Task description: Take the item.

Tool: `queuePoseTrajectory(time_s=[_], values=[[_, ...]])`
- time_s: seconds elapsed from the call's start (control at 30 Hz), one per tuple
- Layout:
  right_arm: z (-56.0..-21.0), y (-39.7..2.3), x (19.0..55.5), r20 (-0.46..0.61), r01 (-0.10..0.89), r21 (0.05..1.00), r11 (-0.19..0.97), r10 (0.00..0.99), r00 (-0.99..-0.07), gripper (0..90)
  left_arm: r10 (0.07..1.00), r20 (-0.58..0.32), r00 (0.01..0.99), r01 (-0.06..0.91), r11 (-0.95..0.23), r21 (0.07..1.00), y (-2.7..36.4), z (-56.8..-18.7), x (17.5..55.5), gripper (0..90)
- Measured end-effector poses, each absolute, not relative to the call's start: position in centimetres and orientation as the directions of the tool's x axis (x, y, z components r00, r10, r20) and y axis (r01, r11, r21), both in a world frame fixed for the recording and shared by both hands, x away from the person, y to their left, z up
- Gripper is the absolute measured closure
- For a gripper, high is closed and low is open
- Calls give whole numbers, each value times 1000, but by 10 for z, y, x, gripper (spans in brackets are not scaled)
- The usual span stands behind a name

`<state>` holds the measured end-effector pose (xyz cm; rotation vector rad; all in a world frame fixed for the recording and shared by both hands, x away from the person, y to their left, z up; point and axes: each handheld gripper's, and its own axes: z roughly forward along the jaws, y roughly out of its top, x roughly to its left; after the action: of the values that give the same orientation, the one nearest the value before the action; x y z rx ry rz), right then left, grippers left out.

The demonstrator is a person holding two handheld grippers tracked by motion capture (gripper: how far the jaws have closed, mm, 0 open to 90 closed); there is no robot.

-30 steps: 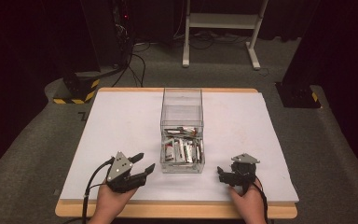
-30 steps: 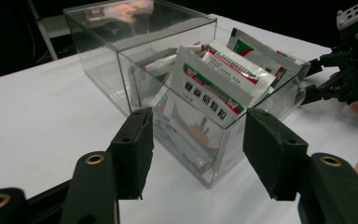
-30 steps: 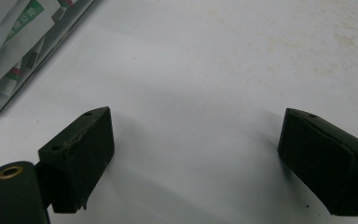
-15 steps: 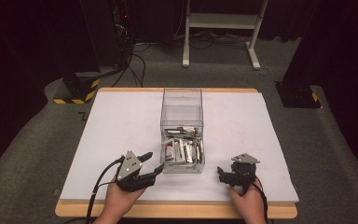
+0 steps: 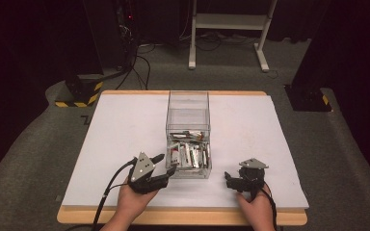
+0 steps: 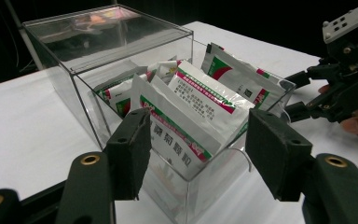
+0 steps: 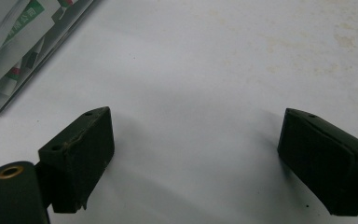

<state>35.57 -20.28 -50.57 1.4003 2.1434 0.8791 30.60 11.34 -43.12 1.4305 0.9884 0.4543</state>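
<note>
A clear plastic box (image 5: 188, 113) stands mid-table, its near half packed with several white sachets (image 5: 189, 154) printed in green and red. In the left gripper view the sachets (image 6: 191, 109) stand upright inside the box's near corner (image 6: 186, 186). My left gripper (image 5: 165, 164) is open, its jaws pointing at the box's near left corner with nothing between them. My right gripper (image 5: 228, 180) rests low on the white tabletop to the right of the box, open and empty. In the right gripper view its jaws (image 7: 193, 158) straddle bare table, the box's edge (image 7: 9, 70) at the upper left.
The white table top (image 5: 125, 130) has a wooden front edge (image 5: 183, 217). Black equipment with a yellow-striped base (image 5: 79, 94) and a white frame's legs (image 5: 226, 33) stand on the grey floor beyond. Cables trail from both grippers toward the person.
My left gripper has moved right and forward, up to the box's near left corner. The right gripper has stayed put.
</note>
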Motion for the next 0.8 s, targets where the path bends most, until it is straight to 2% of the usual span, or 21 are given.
queuePoseTrajectory(time_s=[0.37,0.57,0.8], values=[[-506,-203,356,-16,643,708,292,917,-398,107,802,-276,529,290,135,948,110,-437,312,468],[-506,-203,356,-17,643,708,292,917,-398,107,794,-286,536,297,139,945,112,-439,310,569],[-506,-203,356,-16,643,708,292,917,-398,107,793,-303,529,305,156,940,118,-440,308,637]])
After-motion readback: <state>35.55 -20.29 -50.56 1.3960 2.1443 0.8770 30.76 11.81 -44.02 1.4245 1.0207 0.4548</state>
